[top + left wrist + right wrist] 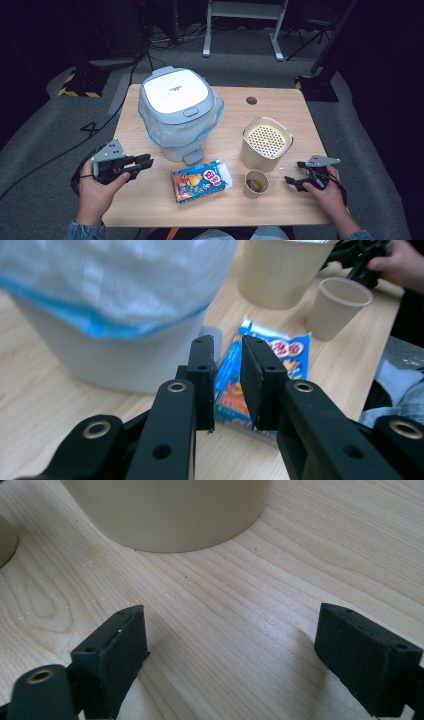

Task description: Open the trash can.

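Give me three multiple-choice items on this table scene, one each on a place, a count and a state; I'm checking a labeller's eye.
1. Where does the snack packet lie?
A. in front of the pedal bin
B. inside the paper cup
C. behind the bin

2. How many cream containers stand right of the packet?
A. one
B. two
C. four

3. How do the right tool's jaws stand?
A. clamped on the cup
B. wide apart over bare table
C. closed on the packet

Answers: 1 A, the packet lies flat at the bin's pedal side. 2 B, the perforated-top canister and the paper cup. 3 B, the right gripper view shows wood between them.
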Available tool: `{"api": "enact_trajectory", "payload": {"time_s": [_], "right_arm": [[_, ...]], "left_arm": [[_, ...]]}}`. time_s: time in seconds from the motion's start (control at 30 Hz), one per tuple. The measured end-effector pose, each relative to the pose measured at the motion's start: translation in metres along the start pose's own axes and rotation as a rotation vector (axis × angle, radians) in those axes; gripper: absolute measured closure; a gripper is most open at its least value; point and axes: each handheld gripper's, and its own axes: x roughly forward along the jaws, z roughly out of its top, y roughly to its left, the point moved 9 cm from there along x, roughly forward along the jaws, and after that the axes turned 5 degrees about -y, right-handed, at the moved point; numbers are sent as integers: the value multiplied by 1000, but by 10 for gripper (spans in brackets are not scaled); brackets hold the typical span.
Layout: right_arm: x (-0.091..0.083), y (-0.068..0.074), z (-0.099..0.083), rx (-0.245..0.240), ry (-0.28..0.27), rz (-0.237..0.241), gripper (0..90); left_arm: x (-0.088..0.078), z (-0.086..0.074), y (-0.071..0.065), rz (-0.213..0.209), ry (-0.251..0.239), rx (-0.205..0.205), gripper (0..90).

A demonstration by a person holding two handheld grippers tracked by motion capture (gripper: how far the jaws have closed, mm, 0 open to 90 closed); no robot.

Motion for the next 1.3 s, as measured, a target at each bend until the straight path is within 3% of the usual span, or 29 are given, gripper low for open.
{"api": "enact_trajectory", "payload": {"time_s": [0.03, 0.2, 0.37, 0.4, 0.77, 1.2, 1.3], "right_arm": [[0, 0, 0, 0, 0, 0, 137], [0, 0, 0, -1, 0, 0, 137], [-1, 0, 0, -8, -5, 5, 155], [-1, 0, -1, -9, -7, 7, 159], [-2, 0, -1, -9, -7, 7, 160], [-2, 0, -1, -7, -7, 2, 164], [-2, 0, -1, -7, -7, 2, 165]], "left_arm": [[0, 10, -2, -14, -8, 11, 756], [3, 28, -3, -11, -13, 40, 753], [9, 53, -9, -34, -29, 67, 756], [12, 63, -10, -41, -31, 75, 761], [30, 112, -7, -74, -66, 114, 783], [58, 137, 11, -131, -81, 106, 829], [66, 139, 17, -124, -80, 94, 850]]}}
